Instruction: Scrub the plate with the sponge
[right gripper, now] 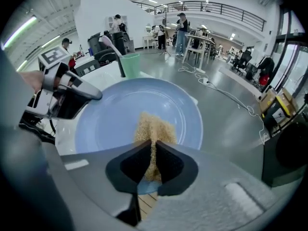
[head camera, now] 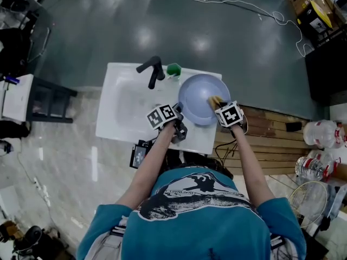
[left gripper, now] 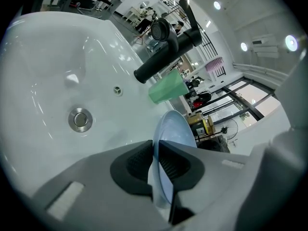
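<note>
A pale blue plate (head camera: pixel 201 97) is held over the right side of the white sink (head camera: pixel 122 110). My left gripper (head camera: pixel 177 124) is shut on the plate's near left rim; in the left gripper view the plate (left gripper: pixel 174 134) runs edge-on between the pads. My right gripper (head camera: pixel 218 106) is shut on a tan sponge (head camera: pixel 215 101) that lies against the plate's right side. In the right gripper view the sponge (right gripper: pixel 153 131) rests on the plate's face (right gripper: pixel 115 119), squeezed thin between the jaws, and the left gripper (right gripper: pixel 65 93) grips the rim at the left.
A black faucet (head camera: pixel 152 70) stands at the sink's back edge with a green cup (head camera: pixel 173 69) beside it. The drain (left gripper: pixel 80 119) sits in the basin. A wooden pallet (head camera: pixel 271 140) and water jugs (head camera: pixel 322 133) lie to the right; a dark cart (head camera: pixel 46 99) stands left.
</note>
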A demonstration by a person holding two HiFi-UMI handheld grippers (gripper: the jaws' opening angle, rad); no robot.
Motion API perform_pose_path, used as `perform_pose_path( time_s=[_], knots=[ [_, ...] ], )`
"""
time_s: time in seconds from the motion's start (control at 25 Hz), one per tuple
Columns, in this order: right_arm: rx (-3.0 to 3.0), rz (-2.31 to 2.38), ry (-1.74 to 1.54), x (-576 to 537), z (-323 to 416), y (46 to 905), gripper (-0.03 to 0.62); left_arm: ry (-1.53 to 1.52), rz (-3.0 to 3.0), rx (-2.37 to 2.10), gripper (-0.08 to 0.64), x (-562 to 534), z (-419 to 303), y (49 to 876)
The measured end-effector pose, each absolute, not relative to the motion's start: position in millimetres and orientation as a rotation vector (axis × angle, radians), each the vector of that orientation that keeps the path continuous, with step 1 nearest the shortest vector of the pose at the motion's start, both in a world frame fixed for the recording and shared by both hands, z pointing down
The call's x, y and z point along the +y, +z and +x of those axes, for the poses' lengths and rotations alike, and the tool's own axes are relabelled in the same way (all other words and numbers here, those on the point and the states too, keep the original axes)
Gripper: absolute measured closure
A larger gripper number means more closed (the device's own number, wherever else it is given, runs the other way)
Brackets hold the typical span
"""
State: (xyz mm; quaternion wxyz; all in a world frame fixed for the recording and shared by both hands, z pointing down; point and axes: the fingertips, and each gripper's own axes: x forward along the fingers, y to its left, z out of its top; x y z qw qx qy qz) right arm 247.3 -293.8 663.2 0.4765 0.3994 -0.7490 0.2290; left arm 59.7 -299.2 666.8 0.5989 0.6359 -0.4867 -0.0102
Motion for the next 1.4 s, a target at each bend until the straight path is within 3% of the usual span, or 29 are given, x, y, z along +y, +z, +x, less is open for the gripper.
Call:
perform_pose_path(
  time_s=[0.32,0.44,0.52,0.92,1.4],
  knots=[
    [-1.854,1.009,0.591,-318,246,671,0.563,-0.058,1.514,-1.174,0.503,-304,60,662],
    [-1.860,1.031,0.576,-324,245,672,0.563,-0.057,1.620,-1.188,0.400,-306,59,648],
    [-1.866,1.049,0.529,-331,246,668,0.563,-0.077,1.678,-1.212,0.377,-305,58,632],
    [-2.051,1.189,0.492,-328,241,625,0.563,-0.003,2.085,-1.240,0.443,-255,79,544],
    [-2.389,1.252,0.773,-208,190,545,0.563,0.235,2.414,-1.085,0.468,-151,91,504]
  ],
)
